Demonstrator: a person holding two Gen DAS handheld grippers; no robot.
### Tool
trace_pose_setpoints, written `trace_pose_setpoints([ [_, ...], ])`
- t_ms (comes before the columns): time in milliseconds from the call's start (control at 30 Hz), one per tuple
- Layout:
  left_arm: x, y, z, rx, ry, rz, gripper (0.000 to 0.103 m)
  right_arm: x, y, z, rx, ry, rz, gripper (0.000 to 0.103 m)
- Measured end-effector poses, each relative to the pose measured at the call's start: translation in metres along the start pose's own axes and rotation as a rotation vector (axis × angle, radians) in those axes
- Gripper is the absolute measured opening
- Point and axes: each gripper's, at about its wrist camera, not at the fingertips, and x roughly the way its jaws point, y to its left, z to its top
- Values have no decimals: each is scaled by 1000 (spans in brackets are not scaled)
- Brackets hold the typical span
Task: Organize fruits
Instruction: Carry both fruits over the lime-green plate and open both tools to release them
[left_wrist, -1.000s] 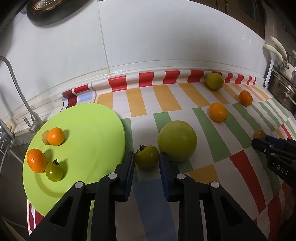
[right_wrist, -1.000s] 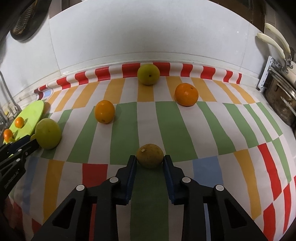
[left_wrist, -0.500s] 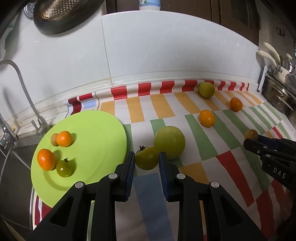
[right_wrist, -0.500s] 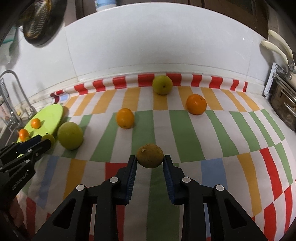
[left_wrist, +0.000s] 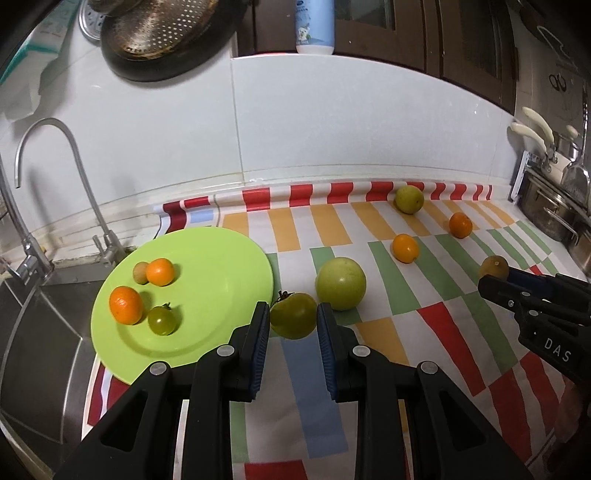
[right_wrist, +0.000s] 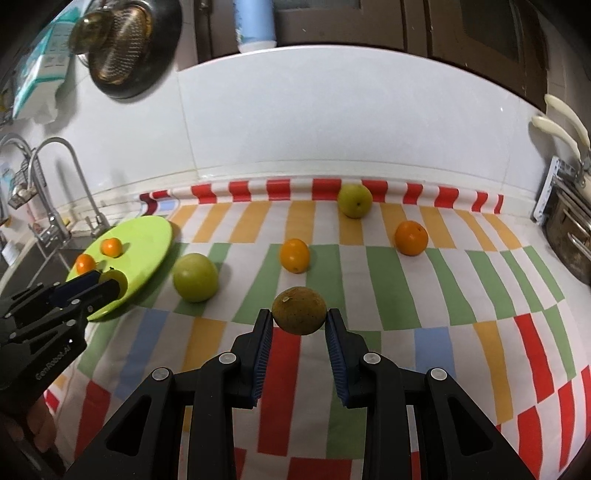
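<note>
My left gripper (left_wrist: 291, 319) is shut on a green tomato (left_wrist: 293, 320) with a dried stem, lifted above the striped cloth just right of the lime-green plate (left_wrist: 221, 273). On that plate lie two small oranges (left_wrist: 125, 305), a small green tomato (left_wrist: 161, 320) and a little tan fruit (left_wrist: 140, 272). My right gripper (right_wrist: 298, 319) is shut on a brownish-yellow round fruit (right_wrist: 299, 310), held off the cloth. On the cloth rest a large green fruit (right_wrist: 195, 277), two oranges (right_wrist: 294, 255) and a smaller green fruit (right_wrist: 354, 200) by the wall.
A sink with a curved tap (left_wrist: 44, 177) lies left of the plate. Steel pots and a rack (left_wrist: 550, 206) stand at the right end of the counter. White tiled wall (left_wrist: 332, 122) backs the cloth; a strainer pan (left_wrist: 159, 40) hangs above.
Both grippers have risen and drawn back with their fruits, so the counter looks smaller and more of the wall shows. The fruits on the cloth and plate have stayed put.
</note>
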Motion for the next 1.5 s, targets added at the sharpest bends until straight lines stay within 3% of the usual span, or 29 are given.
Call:
trace_pose_setpoints([
  [733,-36,41,-5,-65,-54,105,26,-21,66,19,-153,-91,164,31],
  [1200,-27,72,3,-84,-57,183,26,8,113,46,-243,-103,290,31],
  [1500,-3,87,2,-104,-19,188,26,43,137,51,-279,-58,348,31],
])
